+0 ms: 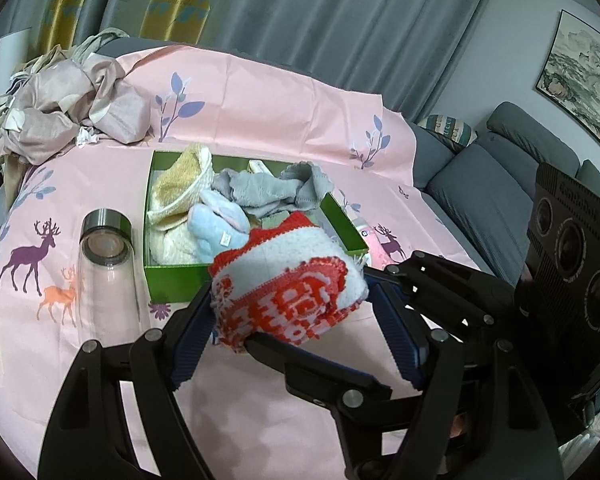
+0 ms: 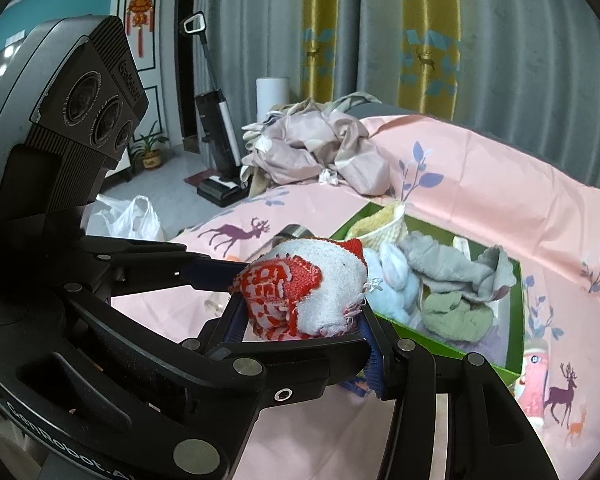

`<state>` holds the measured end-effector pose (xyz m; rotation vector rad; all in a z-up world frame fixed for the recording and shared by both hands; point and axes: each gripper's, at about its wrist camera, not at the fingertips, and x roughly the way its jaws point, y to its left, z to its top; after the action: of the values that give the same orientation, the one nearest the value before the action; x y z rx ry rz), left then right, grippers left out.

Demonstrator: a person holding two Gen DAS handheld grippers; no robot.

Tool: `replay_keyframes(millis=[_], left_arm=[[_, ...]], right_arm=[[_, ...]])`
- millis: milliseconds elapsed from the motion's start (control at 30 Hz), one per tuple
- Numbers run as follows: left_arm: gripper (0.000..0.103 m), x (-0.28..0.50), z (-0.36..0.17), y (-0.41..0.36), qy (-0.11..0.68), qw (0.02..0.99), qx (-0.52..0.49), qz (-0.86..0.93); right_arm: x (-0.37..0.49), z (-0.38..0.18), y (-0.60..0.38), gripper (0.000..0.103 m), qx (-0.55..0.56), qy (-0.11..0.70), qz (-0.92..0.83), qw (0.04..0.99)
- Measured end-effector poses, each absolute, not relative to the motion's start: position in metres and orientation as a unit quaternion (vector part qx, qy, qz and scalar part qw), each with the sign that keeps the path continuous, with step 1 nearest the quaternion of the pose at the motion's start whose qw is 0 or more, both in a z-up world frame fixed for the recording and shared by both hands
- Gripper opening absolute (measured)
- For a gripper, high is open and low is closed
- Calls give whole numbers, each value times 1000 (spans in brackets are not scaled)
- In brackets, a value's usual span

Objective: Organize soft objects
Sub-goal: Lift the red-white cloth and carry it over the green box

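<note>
Both grippers meet on one rolled red-and-white knitted cloth (image 1: 288, 292), held up in the air just short of the near edge of the green box (image 1: 172, 280). From the left wrist view, the left gripper (image 1: 296, 344) stands fairly wide, its blue pads (image 1: 192, 340) pressing the roll's two sides; from the right wrist view, the right gripper (image 2: 300, 320) clamps the same roll more narrowly.

Bare pink deer-print cover (image 1: 240, 412) lies open beneath the grippers, and more lies beyond the box toward the far edge. At the far left corner sits a heap of crumpled fabric (image 1: 64, 112).

Inside the box lie a yellow towel (image 1: 180, 184), a grey cloth (image 1: 268, 192), a light blue plush (image 1: 216, 236) and a green cloth (image 2: 456, 316).

A clear bottle (image 1: 108, 264) with a metal cap lies left of the box. Lettering on the left gripper body (image 2: 64, 440) reads "GenRobot".
</note>
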<state>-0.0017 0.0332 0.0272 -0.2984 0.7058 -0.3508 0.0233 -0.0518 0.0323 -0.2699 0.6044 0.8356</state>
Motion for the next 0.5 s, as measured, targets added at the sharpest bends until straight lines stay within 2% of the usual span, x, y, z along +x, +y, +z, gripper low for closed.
replay_keyframes(millis=[500], left_arm=[[76,21,45,25,328,919,-119,-183]], right_arm=[[41,43,-58,54,-124,264,386,875]])
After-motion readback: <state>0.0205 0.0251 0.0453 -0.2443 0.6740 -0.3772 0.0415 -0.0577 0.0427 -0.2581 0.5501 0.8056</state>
